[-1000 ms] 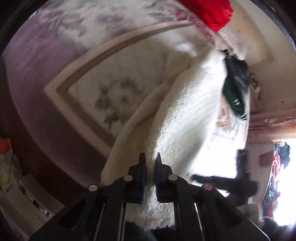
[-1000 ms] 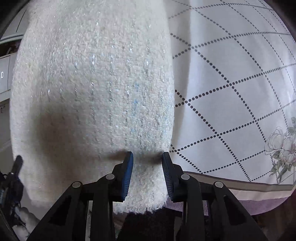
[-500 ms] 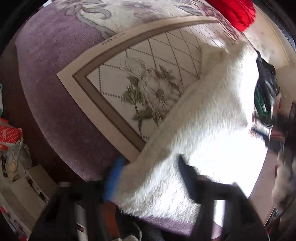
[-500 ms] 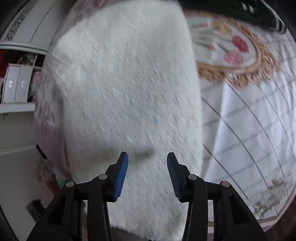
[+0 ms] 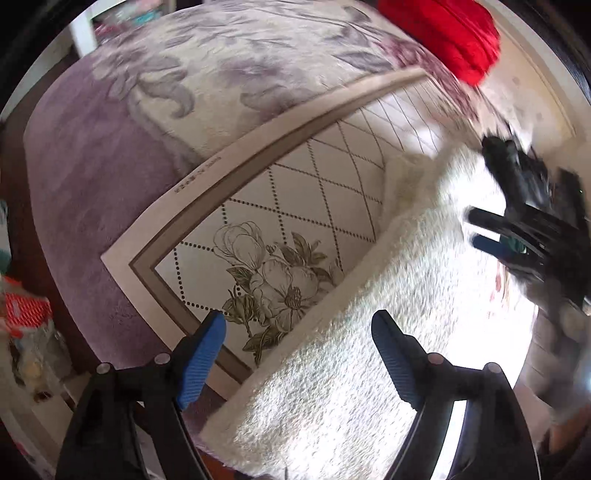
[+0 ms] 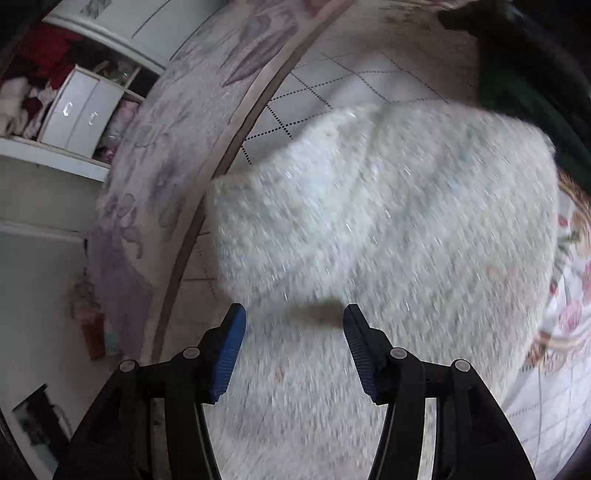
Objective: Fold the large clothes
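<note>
The white fluffy garment (image 5: 369,350) lies folded on the bed (image 5: 96,206), on the cream quilted cover (image 5: 310,192) with its dotted diamond grid and printed flower (image 5: 273,280). In the right wrist view the garment (image 6: 388,221) fills most of the frame, one rounded edge reaching the cover's brown border.

The left gripper (image 5: 299,347) hangs over the garment's near edge, its jaws opening, blue pads wide apart; one pad is over the cover, the other over the fleece, and neither presses on anything. The right gripper (image 6: 293,332) points down at the middle of the garment, its jaws opening too, with only fleece below the gap and nothing pinched. In the left wrist view the right gripper (image 5: 491,232) shows blurred at the garment's far end.

A dark green and black garment (image 6: 524,96) lies just beyond the white one, touching its far edge. A red garment (image 5: 447,33) sits well apart, at the far side of the bed.

Beside the bed, white shelves (image 6: 48,147) hold a small drawer unit (image 6: 77,110) and loose pink and red clothes. On the other side, on the floor, a red-patterned bag (image 5: 26,314) stands, its contents too blurred to tell.
</note>
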`<action>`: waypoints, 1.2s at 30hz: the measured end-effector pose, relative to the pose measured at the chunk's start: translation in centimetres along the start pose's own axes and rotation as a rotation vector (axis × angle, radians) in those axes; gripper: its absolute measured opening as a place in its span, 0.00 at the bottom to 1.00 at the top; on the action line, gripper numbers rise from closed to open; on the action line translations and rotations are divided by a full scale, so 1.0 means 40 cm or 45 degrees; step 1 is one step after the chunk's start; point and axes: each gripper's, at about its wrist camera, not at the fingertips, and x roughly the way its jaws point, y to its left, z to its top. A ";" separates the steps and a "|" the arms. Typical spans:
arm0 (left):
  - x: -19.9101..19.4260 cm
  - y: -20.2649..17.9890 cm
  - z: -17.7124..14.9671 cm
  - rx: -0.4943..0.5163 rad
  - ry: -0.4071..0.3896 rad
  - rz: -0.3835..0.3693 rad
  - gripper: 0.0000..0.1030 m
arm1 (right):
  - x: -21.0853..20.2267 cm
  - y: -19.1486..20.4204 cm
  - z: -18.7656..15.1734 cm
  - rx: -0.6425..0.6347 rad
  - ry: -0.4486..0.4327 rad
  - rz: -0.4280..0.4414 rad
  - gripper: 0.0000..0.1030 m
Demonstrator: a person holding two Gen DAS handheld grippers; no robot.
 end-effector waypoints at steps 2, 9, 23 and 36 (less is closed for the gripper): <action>0.027 -0.006 -0.020 0.066 0.066 0.049 0.78 | -0.055 -0.060 -0.073 0.062 0.013 0.007 0.66; 0.148 0.008 -0.179 0.146 0.321 0.053 0.18 | -0.065 -0.283 -0.402 0.367 0.256 -0.031 0.66; -0.139 -0.057 -0.216 0.031 0.087 -0.226 0.06 | 0.048 -0.252 -0.678 0.511 0.340 0.006 0.09; 0.103 0.103 -0.335 -0.086 0.256 -0.155 0.06 | 0.006 -0.309 -0.673 0.446 0.444 -0.324 0.00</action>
